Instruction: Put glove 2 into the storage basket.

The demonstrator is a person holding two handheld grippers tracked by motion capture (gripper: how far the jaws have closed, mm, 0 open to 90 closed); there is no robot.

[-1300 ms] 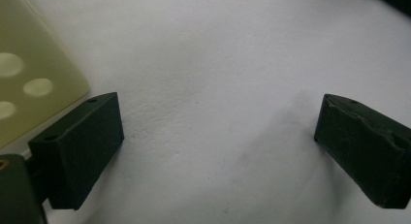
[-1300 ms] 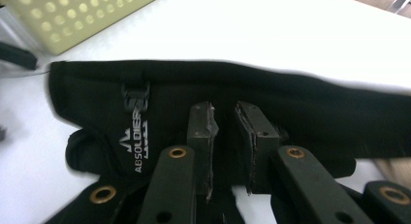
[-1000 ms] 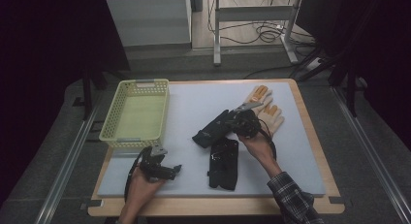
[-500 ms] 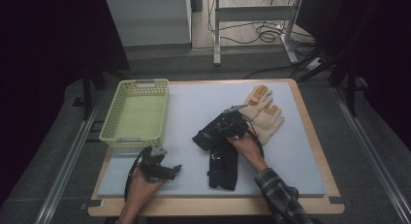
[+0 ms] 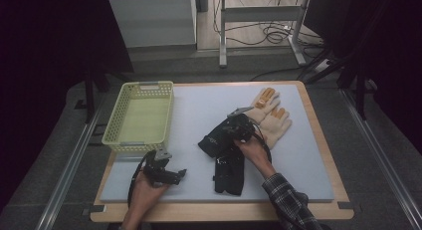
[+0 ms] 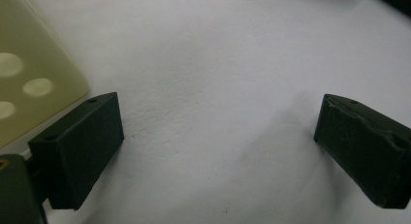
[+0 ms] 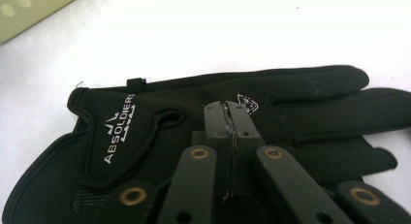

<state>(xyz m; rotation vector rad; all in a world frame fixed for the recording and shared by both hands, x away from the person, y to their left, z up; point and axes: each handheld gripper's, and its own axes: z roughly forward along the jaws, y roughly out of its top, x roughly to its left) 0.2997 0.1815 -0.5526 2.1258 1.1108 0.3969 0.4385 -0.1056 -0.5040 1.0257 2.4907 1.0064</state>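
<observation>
Gloves on mat, right jaws closed over black glove

Right gripper sits mid-table on the upper black fabric glove, the one with white "ABSOLDIERS" lettering on the cuff. In the right gripper view its jaws meet tip to tip above the glove's back; they have just been closing. Whether any fabric is pinched between the tips I cannot tell, only a thin seam shows there. That glove lies on the pale grey mat, fingers pointing away from the cuff, flat.

Second black glove lies just below it on the mat, near the front edge, partly under the person's right hand.

Tan knit glove with orange fingertips lies just beyond the right gripper, toward the far right of the mat.

Left gripper rests at the front left of the mat, jaws wide apart with bare mat between them. Pale yellow-green perforated plastic basket stands just beyond it at the left edge.
</observation>
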